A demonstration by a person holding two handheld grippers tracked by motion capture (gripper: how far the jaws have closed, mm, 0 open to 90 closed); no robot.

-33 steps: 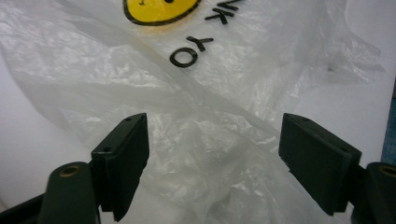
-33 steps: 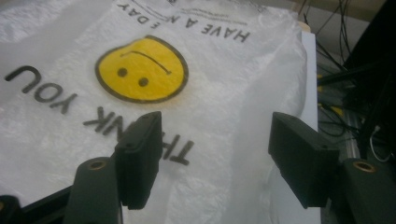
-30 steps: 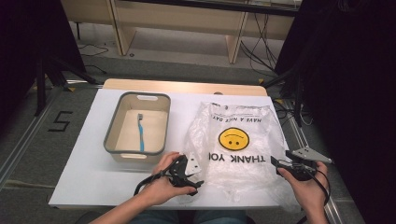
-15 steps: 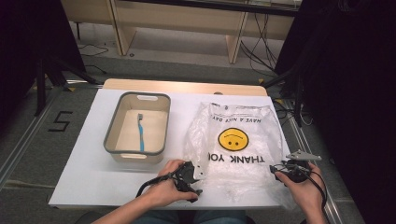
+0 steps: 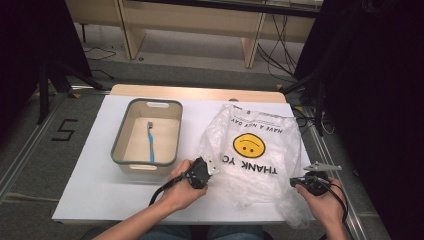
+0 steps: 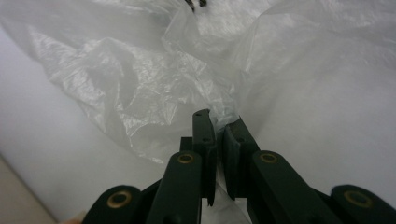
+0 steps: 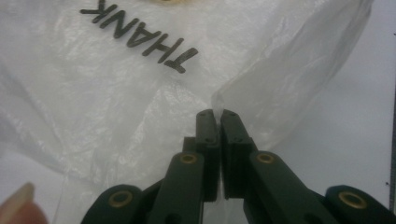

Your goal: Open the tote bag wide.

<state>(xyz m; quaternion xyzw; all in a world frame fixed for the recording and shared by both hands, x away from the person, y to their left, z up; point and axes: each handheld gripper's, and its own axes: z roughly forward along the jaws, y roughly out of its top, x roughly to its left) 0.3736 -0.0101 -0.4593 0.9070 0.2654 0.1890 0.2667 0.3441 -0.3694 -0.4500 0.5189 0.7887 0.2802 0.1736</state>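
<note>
- The white surface (image 5: 100,195) carries everything, and both grippers work at its near edge.
- A clear plastic bag (image 5: 255,155) with a yellow smiley and black "THANK YOU" print lies flat between the two grippers, spreading away ahead of them; its near corners reach each gripper's tip.
- A grey-rimmed tub (image 5: 131,111) sits beyond and to the outer side of the left gripper, just beside the bag and not touching it.
- The left gripper (image 5: 206,167), held in the person's left hand (image 5: 182,187), has just been closing its jaws, and in the left gripper view (image 6: 218,128) crumpled film from the bag's edge sits pinched between them: it is clamped on the bag.
- The right gripper (image 5: 294,181), in the right hand (image 5: 322,200), has also just been closing; in the right gripper view (image 7: 218,122) the jaws meet on a thin fold of the bag that stands up between the tips.
- A blue toothbrush (image 5: 150,142) lies lengthwise in the tub, well apart from both grippers.
</note>
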